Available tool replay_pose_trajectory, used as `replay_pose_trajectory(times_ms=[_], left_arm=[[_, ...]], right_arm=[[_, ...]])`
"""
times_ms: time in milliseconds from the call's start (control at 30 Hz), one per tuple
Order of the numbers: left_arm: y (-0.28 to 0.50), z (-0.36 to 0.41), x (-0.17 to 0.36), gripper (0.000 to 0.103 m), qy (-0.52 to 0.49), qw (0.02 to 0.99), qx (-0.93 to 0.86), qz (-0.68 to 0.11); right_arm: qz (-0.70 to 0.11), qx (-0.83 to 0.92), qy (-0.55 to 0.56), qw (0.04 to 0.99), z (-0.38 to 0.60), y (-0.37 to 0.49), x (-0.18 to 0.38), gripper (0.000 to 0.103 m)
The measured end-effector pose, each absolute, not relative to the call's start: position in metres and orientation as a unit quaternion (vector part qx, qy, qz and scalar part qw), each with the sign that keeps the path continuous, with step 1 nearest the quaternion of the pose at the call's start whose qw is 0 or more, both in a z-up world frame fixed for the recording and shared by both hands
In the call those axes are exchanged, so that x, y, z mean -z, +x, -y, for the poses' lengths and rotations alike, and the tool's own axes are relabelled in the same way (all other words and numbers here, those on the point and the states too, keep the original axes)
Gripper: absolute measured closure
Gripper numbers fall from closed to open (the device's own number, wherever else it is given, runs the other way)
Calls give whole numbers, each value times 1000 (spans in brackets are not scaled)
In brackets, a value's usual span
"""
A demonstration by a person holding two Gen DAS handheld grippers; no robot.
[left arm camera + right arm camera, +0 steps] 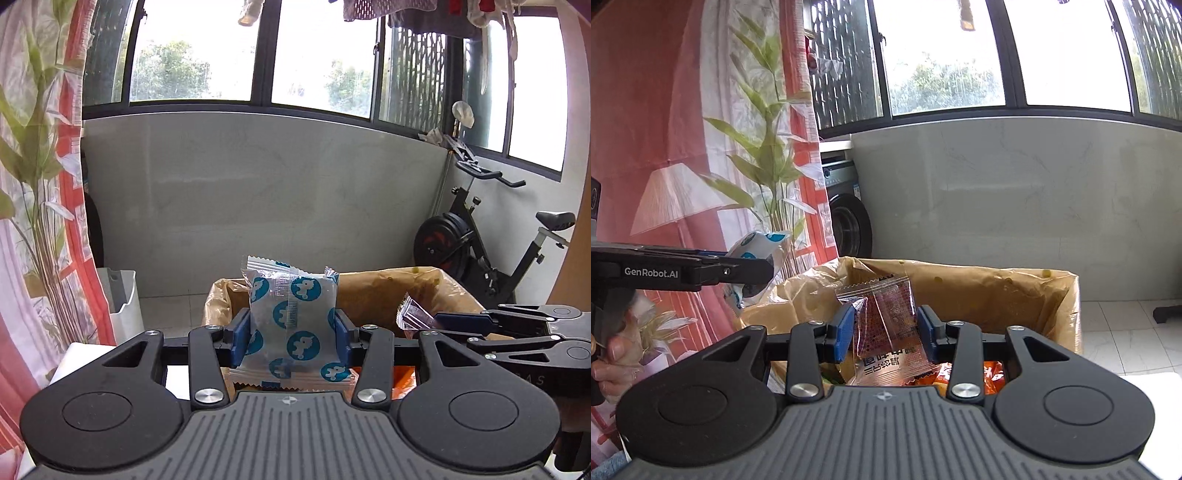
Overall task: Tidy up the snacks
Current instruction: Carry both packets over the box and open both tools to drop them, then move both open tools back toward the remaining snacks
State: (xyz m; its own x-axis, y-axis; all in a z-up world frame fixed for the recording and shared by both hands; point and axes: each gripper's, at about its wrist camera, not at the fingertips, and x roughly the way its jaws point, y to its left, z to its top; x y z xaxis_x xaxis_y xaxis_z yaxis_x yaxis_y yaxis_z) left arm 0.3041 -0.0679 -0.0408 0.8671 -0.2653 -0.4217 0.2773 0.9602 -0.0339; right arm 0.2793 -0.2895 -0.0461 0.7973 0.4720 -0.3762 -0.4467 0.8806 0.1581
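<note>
The left tongs (pixel 291 332) are pinching a blue-dotted snack packet (pixel 291 317) upright, while the right tongs (pixel 886 332) are pinching a clear reddish snack packet (pixel 886 317); both are hanging over the brown-lined box (pixel 997 291) beyond.

Each handheld black plastic two-finger gripper, the left gripper (pixel 291 334) and the right gripper (pixel 886 332), has a grey ribbed top plate bearing a small compass-like mark, two round black hubs, and linkage bars pinned with silver screws. The fingers end in blue pads (pixel 239 338). White "GenRobot.AI" lettering runs along the left gripper's side. A hand (pixel 613 363) shows at its handle; any sleeve is probably out of frame.
</note>
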Motion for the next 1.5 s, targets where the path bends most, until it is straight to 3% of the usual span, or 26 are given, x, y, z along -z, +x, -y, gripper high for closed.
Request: replay_pose_trajectory(times_ms=[133,200,267,733,967,1267,1367,1500], left_arm=[[337,66,54,54,-10,963,134,-233],[345,65,59,45,-17,962,123,-242],[347,56,61,41,-26,964,110,-239],[264,8,59,41,-13,971,106,-215],[227,-13,84,41,-39,972,73,-221],[208,-21,135,41,-78,957,43,-274],[204,-20,148,41,-76,953,41,-291],[199,-22,162,41,-87,946,41,-310]], right_arm=[[-223,-226,27,948,276,296,55,59],[-230,-216,33,948,278,300,59,56],[-237,-211,33,948,278,302,62,46],[-169,-200,43,964,312,225,55,45],[-159,-162,42,973,325,174,84,45],[-272,-144,51,950,322,160,165,46],[-321,-149,84,932,322,163,192,54],[-380,-153,134,902,321,172,215,54]])
